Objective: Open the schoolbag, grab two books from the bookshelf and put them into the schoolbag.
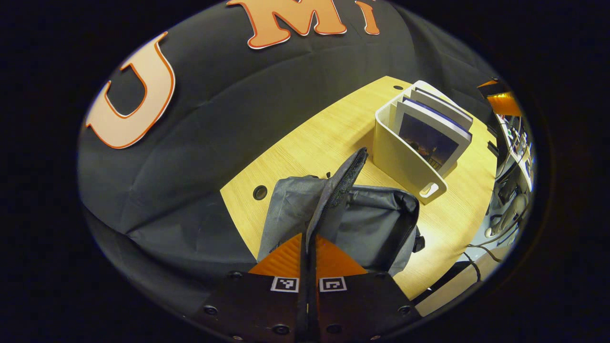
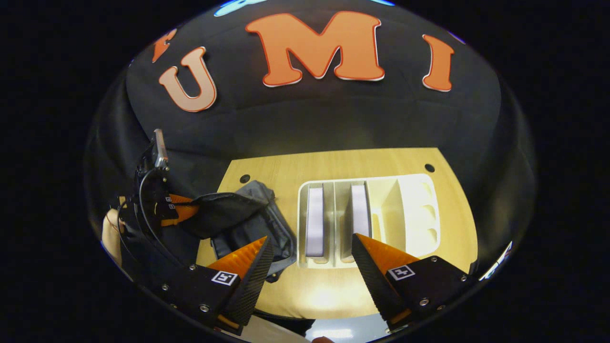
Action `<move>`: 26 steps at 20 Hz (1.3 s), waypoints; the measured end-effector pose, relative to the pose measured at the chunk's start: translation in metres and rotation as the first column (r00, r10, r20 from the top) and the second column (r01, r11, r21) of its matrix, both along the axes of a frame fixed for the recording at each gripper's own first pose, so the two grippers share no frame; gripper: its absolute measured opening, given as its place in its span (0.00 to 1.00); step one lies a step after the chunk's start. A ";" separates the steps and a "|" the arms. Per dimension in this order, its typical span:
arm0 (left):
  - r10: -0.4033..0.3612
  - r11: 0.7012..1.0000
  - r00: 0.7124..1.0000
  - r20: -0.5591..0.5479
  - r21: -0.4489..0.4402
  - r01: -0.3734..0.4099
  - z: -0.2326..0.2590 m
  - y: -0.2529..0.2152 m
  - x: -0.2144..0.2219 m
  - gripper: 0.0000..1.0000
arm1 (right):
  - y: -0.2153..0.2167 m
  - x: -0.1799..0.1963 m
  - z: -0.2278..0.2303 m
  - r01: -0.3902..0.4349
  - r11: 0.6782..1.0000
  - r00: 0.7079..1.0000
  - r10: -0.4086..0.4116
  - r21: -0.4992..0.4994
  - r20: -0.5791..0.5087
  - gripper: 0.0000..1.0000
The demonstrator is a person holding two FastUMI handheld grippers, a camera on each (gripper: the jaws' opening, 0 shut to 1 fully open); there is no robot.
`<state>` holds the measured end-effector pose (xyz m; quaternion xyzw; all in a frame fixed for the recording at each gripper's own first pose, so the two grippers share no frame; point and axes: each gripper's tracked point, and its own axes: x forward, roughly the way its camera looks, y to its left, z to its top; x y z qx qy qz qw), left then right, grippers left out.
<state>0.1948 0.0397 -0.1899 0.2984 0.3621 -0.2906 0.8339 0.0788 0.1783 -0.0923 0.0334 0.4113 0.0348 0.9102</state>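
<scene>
A grey schoolbag (image 1: 376, 224) lies on the wooden table (image 1: 314, 143), its front flap (image 1: 340, 186) lifted upright. My left gripper (image 1: 309, 238) is shut on the lower edge of that flap. Beyond the bag stands a white bookshelf (image 1: 405, 162) with two books (image 1: 431, 138) upright in its slots. In the right gripper view the bookshelf (image 2: 410, 214) is seen from above, with one book (image 2: 314, 220) in its left slot and a second book (image 2: 360, 209) beside it. My right gripper (image 2: 310, 264) hangs open above the shelf's near end. The schoolbag (image 2: 252, 224) lies left of the shelf, the left gripper (image 2: 178, 209) holding its flap.
The table (image 2: 333, 295) has small round cable holes (image 1: 259, 192) near its back edge. A desk with cables and equipment (image 1: 512, 157) stands past the table's right end. A hand (image 2: 112, 238) holds the left gripper at the far left.
</scene>
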 end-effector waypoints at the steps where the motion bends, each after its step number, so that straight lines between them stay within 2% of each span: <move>1: -0.001 1.000 1.000 0.002 -0.003 0.001 0.000 0.003 0.002 0.01 | 0.000 0.004 -0.005 0.015 1.000 0.999 -0.015 0.003 -0.049 0.98; 5: -0.001 1.000 1.000 0.002 -0.022 0.001 -0.001 0.003 0.009 0.02 | -0.007 0.034 -0.033 -0.005 0.993 0.984 -0.016 -0.117 -0.176 0.99; 8: -0.004 1.000 1.000 -0.007 -0.025 0.004 -0.005 0.002 0.010 0.01 | 0.005 0.049 -0.052 -0.014 0.993 0.967 -0.016 -0.113 -0.255 0.99; 14: -0.024 0.999 1.000 -0.011 -0.022 0.023 -0.004 0.000 0.010 0.01 | -0.002 0.070 -0.090 -0.043 0.982 0.938 -0.024 -0.186 -0.345 0.99; 18: -0.015 1.000 1.000 -0.015 -0.018 0.014 -0.008 0.004 0.013 0.01 | 0.002 0.082 -0.109 -0.024 0.986 0.923 -0.041 -0.164 -0.382 0.99; 20: -0.014 1.000 1.000 -0.016 -0.018 0.014 -0.007 0.003 0.014 0.02 | 0.000 0.087 -0.120 -0.017 0.985 0.919 -0.053 -0.173 -0.392 0.93; 21: -0.015 1.000 1.000 -0.017 -0.018 0.015 -0.007 0.004 0.013 0.01 | -0.001 0.087 -0.126 -0.016 0.984 0.914 -0.058 -0.178 -0.402 0.84; 24: -0.029 0.999 1.000 -0.010 -0.014 0.029 -0.004 0.002 0.012 0.02 | -0.003 0.084 -0.137 -0.001 0.983 0.903 -0.077 -0.183 -0.422 0.70; 25: -0.033 0.999 0.999 -0.005 -0.012 0.032 -0.002 0.003 0.013 0.01 | -0.004 0.082 -0.138 0.013 0.983 0.904 -0.090 -0.183 -0.419 0.58; 26: -0.035 0.999 0.999 -0.002 -0.010 0.035 -0.002 0.003 0.013 0.01 | -0.004 0.084 -0.137 0.024 0.982 0.907 -0.100 -0.187 -0.409 0.51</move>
